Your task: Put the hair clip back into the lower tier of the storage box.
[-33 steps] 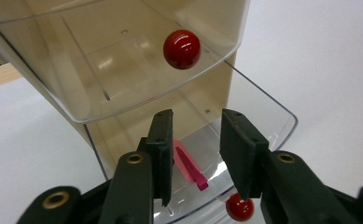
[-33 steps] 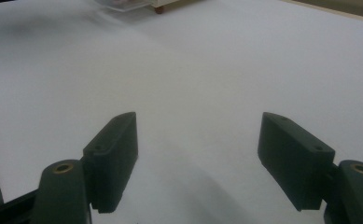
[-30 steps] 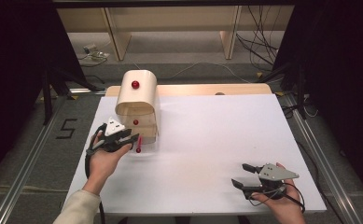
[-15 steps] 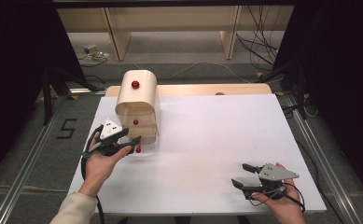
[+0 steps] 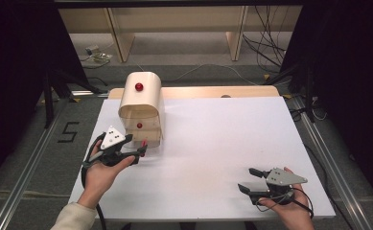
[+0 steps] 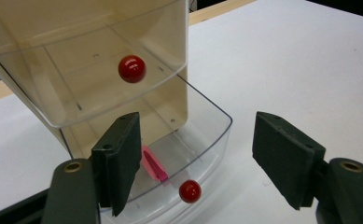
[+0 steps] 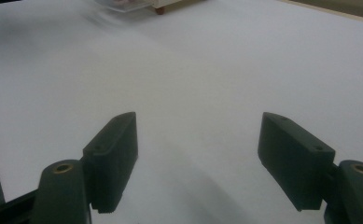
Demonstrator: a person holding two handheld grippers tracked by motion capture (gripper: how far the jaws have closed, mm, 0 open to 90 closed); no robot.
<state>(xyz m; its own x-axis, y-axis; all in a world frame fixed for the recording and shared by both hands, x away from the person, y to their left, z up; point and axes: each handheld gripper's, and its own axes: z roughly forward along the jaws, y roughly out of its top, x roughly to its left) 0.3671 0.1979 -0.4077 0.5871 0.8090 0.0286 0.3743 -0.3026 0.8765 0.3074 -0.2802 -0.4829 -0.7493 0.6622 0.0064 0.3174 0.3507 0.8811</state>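
A small cream cabinet (image 5: pixel 141 103) with clear drawers and red knobs stands at the table's left. Its bottom drawer (image 6: pixel 216 121) is pulled out, and a pink object (image 6: pixel 153 164) lies inside it. That drawer's red knob (image 6: pixel 190 191) sits low between the jaws of my left gripper (image 6: pixel 195 140), which is open and holds nothing. From above, the left gripper (image 5: pixel 141 151) is just in front of the drawer. The drawer above, with its own red knob (image 6: pixel 132 68), is closed. My right gripper (image 5: pixel 247 179) is open over bare table near the front right edge.
The white table top (image 5: pixel 222 139) stretches wide between the two grippers. A wooden strip (image 5: pixel 213 91) runs along its far edge. Metal rails (image 5: pixel 26 158) and cables lie on the floor beside and behind the table.
My left gripper has drawn back a little toward the front edge of the table. The bottom drawer stays pulled out. The right gripper has not moved.
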